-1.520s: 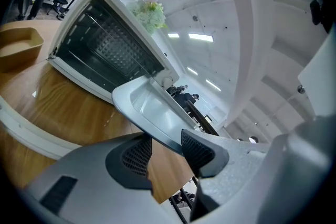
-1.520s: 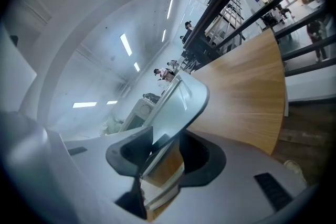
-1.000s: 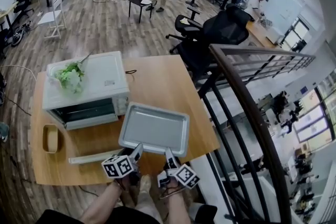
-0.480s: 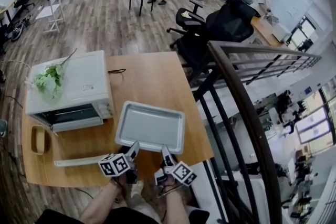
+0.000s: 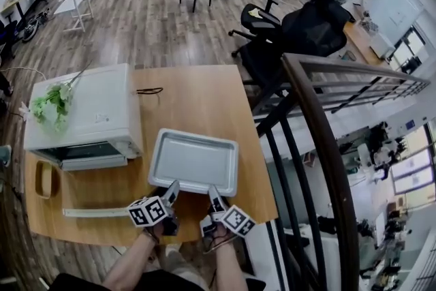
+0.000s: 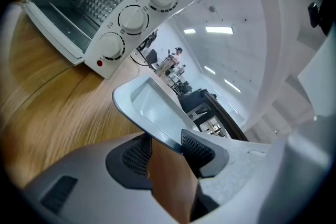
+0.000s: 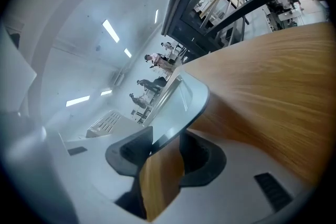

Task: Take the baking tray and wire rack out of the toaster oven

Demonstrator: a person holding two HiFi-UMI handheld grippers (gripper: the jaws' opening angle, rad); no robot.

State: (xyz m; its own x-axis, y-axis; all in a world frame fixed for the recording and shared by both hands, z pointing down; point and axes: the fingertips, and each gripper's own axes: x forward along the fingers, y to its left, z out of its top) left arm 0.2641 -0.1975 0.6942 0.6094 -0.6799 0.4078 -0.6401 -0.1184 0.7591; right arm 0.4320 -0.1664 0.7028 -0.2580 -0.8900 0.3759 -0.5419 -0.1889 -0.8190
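Left hand-held gripper (image 5: 172, 192) and right hand-held gripper (image 5: 214, 199) at near edge of desk (image 5: 204, 95), each clamped on near rim of baking tray (image 5: 194, 161). Baking tray level over near right part of desk; contact with desk unclear. Toaster oven (image 5: 85, 112) just beside baking tray, toward left edge, door open. Green plant (image 5: 51, 105) lies on toaster oven top.

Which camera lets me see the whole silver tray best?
The head view: it looks down on the whole baking tray. The left gripper view shows it slanted, with its far end small. The right gripper view shows only its rim, nearly edge-on.
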